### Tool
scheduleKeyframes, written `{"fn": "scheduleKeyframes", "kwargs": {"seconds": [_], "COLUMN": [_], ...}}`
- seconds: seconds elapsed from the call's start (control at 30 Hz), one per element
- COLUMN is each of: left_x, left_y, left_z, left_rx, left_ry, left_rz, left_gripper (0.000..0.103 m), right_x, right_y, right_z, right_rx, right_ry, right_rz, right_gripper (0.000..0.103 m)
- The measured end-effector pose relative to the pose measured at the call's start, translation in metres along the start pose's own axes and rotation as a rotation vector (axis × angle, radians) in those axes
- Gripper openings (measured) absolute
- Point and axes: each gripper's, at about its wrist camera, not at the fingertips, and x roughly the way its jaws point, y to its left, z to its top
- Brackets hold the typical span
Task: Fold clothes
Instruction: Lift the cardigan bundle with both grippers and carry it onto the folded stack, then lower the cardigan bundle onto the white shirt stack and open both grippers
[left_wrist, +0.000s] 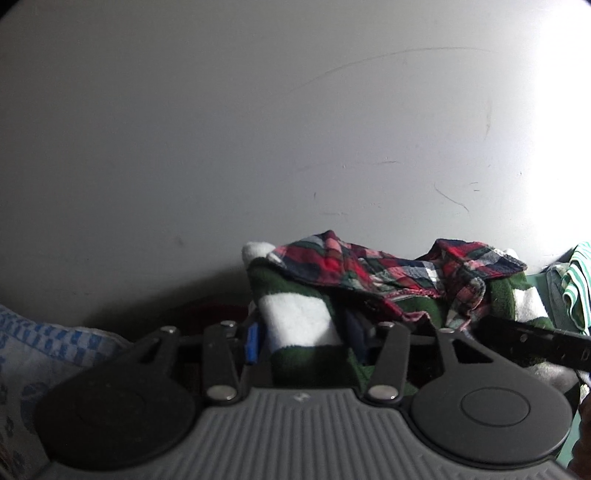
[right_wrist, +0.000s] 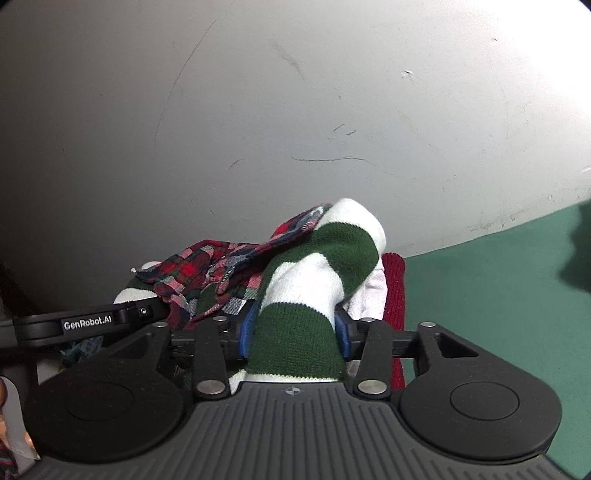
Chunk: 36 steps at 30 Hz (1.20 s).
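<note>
Left wrist view: my left gripper (left_wrist: 306, 343) closes around a green-and-white striped knit garment (left_wrist: 295, 317), one blue pad (left_wrist: 252, 341) visible against the fabric's left side; the other finger is buried in cloth, so I cannot tell how narrow the gap is. A red plaid shirt (left_wrist: 369, 269) lies draped over the top of the knit, touching it. The bundle sits close against a pale scuffed wall (left_wrist: 258, 129). At the right edge of this view, the black body of my right gripper (left_wrist: 535, 341) reaches in beside the pile, and a green-striped cloth (left_wrist: 578, 288) hangs behind it. A blue-and-white checked cloth (left_wrist: 33, 343) lies at the far left.

Right wrist view: my right gripper (right_wrist: 295, 332) clamps the same striped knit, a blue pad (right_wrist: 246, 328) pressed on each side of a thick green band, the fingers held moderately apart by the bunched fabric. The knit rises away from me, the plaid shirt resting against its left side. A dark red cloth (right_wrist: 395, 291) lies just right of the knit on the green surface (right_wrist: 480, 295), near the wall. My left gripper's black body, lettered "GenRobot.AI", enters from the left, touching the plaid.
</note>
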Motion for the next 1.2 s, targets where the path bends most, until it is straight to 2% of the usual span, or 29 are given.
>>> {"fn": "scheduleKeyframes", "kwargs": {"seconds": [0.07,0.17,0.2,0.27,0.3,0.4,0.47,0.63,0.8,0.87,0.9,1.0,1.07,1.2], "left_x": [-0.011,-0.029,-0.034,-0.049,-0.058,-0.070,-0.063,-0.028,-0.005,0.001,0.005,0.017,0.021,0.010], "left_y": [0.008,0.024,0.029,0.033,0.032,0.013,0.005,-0.005,-0.004,-0.003,-0.003,0.004,0.002,-0.011], "left_z": [0.001,0.003,0.004,0.004,0.005,0.002,-0.003,-0.018,-0.024,-0.024,-0.024,-0.019,-0.017,-0.024], "left_rx": [0.026,0.073,0.089,0.117,0.117,0.118,0.116,0.100,0.097,0.123,0.134,0.083,0.070,0.138], "left_ry": [-0.015,-0.034,-0.041,-0.056,-0.072,-0.087,-0.073,-0.012,0.024,0.020,0.017,0.034,0.039,-0.001], "left_rz": [0.016,0.062,0.078,0.110,0.100,0.018,0.004,0.035,0.048,0.067,0.081,0.073,0.074,0.114], "left_gripper": [0.062,0.061,0.061,0.052,0.044,0.045,0.049,0.049,0.056,0.062,0.071,0.077,0.077,0.076], "right_x": [-0.014,-0.044,-0.053,-0.069,-0.076,-0.081,-0.071,-0.046,-0.024,-0.016,-0.011,-0.005,-0.006,-0.039], "right_y": [-0.003,0.003,0.007,0.021,0.030,0.058,0.067,0.081,0.076,0.062,0.054,0.044,0.040,0.043], "right_z": [0.002,0.004,0.004,0.002,-0.001,-0.012,-0.014,-0.022,-0.011,0.009,0.019,0.021,0.019,0.020], "right_rx": [0.042,0.016,-0.018,-0.116,-0.187,-0.396,-0.454,-0.463,-0.451,-0.437,-0.430,-0.447,-0.453,-0.484], "right_ry": [-0.027,-0.100,-0.123,-0.170,-0.196,-0.258,-0.223,-0.115,-0.074,-0.045,-0.031,-0.038,-0.046,-0.074], "right_rz": [0.013,-0.006,-0.025,-0.084,-0.127,-0.235,-0.221,-0.186,-0.161,-0.160,-0.159,-0.158,-0.153,-0.127], "right_gripper": [0.048,0.048,0.048,0.047,0.047,0.046,0.040,0.023,0.023,0.023,0.024,0.024,0.023,0.026]}}
